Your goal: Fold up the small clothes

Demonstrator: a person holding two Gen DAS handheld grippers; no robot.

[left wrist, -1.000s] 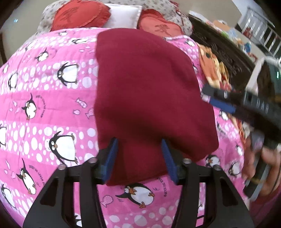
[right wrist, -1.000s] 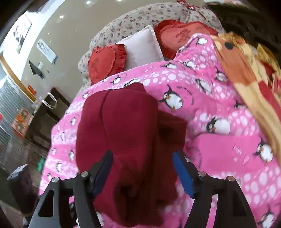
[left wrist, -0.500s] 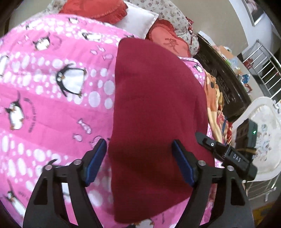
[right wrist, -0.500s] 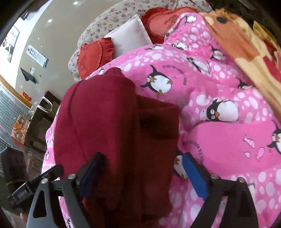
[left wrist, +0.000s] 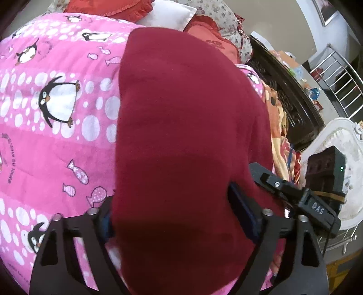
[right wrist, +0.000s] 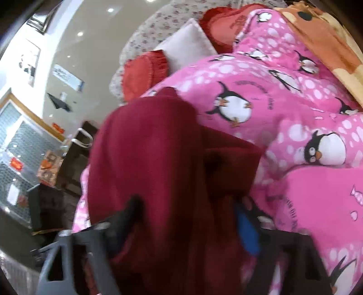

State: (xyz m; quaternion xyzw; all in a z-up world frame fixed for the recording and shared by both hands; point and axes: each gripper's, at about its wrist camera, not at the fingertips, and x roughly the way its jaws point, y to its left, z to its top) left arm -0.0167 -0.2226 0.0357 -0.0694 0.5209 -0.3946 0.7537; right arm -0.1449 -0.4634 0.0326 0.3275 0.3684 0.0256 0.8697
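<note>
White chair (left wrist: 338, 145), dark carved cabinet (left wrist: 292, 99), ceiling spotlights (right wrist: 110, 10)

left gripper (left wrist: 177, 217): matte black frame, triangular cut-outs in each arm, silver screw heads on the knuckles, blue pads inside the fingertips. right gripper (right wrist: 188, 224): same black skeleton build, blurred, one bright blue pad showing. seen from the left tool, the right one's side carries white "das" lettering, a silver bolt, a thin black cable.

Maroon garment (left wrist: 186, 127) on penguin quilt (left wrist: 56, 140)
</note>
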